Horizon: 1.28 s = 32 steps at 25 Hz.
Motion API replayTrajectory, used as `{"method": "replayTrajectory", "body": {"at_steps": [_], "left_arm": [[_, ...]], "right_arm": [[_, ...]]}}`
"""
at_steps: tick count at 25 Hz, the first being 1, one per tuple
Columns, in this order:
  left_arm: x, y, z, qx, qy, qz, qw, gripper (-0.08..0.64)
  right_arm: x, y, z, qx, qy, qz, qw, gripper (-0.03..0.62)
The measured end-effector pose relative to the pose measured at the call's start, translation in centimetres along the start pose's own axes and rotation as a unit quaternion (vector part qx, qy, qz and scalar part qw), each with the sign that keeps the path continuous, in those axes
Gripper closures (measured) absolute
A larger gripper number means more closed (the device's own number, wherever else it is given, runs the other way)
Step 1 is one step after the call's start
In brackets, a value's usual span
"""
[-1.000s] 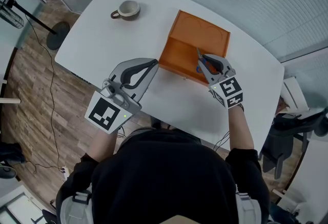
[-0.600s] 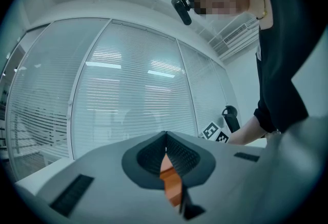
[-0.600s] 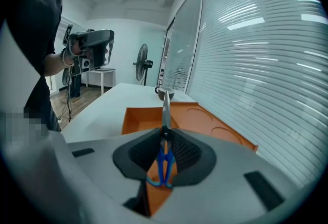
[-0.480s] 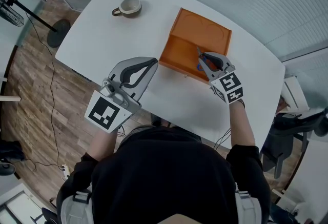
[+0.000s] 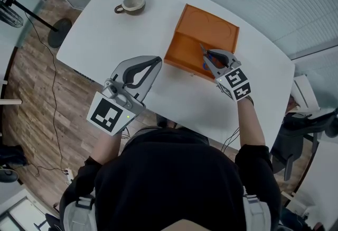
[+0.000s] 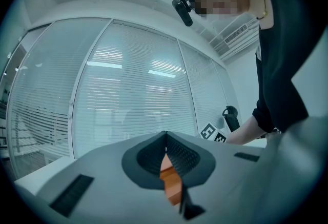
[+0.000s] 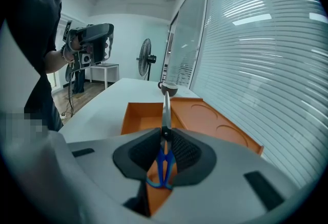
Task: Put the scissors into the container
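My right gripper (image 5: 211,59) is shut on the scissors (image 5: 203,51), which have blue handles and closed blades. It holds them over the near right part of the open orange container (image 5: 182,47). In the right gripper view the pads grip the scissors (image 7: 164,164) near the pivot. The blades point forward over the container (image 7: 141,115), and the right gripper (image 7: 165,135) tilts downward. My left gripper (image 5: 154,64) hovers shut and empty just left of the container's near corner. In the left gripper view its tips (image 6: 165,138) meet, with a strip of the orange container (image 6: 171,183) showing below them.
A mug (image 5: 132,3) stands at the far left of the white table (image 5: 105,34), beyond the container. The container's lid (image 5: 211,25) lies open on the far side. A standing fan (image 5: 10,2) and cables are on the wooden floor at left, and a chair (image 5: 306,127) at right.
The right gripper has tipped slightly and edged a little farther over the container with the scissors. The left gripper has stayed in place.
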State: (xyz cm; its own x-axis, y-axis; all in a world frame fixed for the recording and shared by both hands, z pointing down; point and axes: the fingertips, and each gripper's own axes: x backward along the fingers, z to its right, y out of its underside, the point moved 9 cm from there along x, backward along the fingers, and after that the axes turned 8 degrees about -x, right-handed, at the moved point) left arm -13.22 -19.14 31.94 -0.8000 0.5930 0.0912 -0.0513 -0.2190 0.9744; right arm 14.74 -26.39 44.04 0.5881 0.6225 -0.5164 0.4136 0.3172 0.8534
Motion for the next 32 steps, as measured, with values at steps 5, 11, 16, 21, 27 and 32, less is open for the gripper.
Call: {"method": "replayTrajectory", "body": {"at_steps": [5, 11, 16, 21, 27, 32], "left_arm": [[0.1, 0.2, -0.1, 0.004, -0.001, -0.001, 1.0, 0.548], [0.0, 0.4, 0.0, 0.007, -0.002, 0.0, 1.0, 0.548], [0.3, 0.5, -0.3, 0.008, -0.009, 0.0, 0.9999, 0.548], [0.5, 0.6, -0.5, 0.005, -0.011, -0.002, 0.9999, 0.548], [0.8, 0.5, -0.4, 0.007, -0.011, -0.003, 0.9999, 0.548], [0.9, 0.8, -0.7, 0.009, -0.012, -0.003, 0.9999, 0.548]], "right_arm": [[-0.4, 0.1, 0.0, 0.007, -0.007, -0.016, 1.0, 0.52], [-0.8, 0.2, 0.0, 0.009, -0.009, -0.036, 0.999, 0.52], [-1.1, 0.3, 0.0, 0.013, -0.013, -0.048, 0.999, 0.52], [-1.4, 0.3, 0.1, 0.011, -0.017, -0.061, 0.998, 0.52], [-1.7, 0.2, 0.2, 0.015, -0.02, -0.081, 0.996, 0.52], [-2.2, 0.2, 0.4, 0.012, -0.026, -0.094, 0.995, 0.52]]}}
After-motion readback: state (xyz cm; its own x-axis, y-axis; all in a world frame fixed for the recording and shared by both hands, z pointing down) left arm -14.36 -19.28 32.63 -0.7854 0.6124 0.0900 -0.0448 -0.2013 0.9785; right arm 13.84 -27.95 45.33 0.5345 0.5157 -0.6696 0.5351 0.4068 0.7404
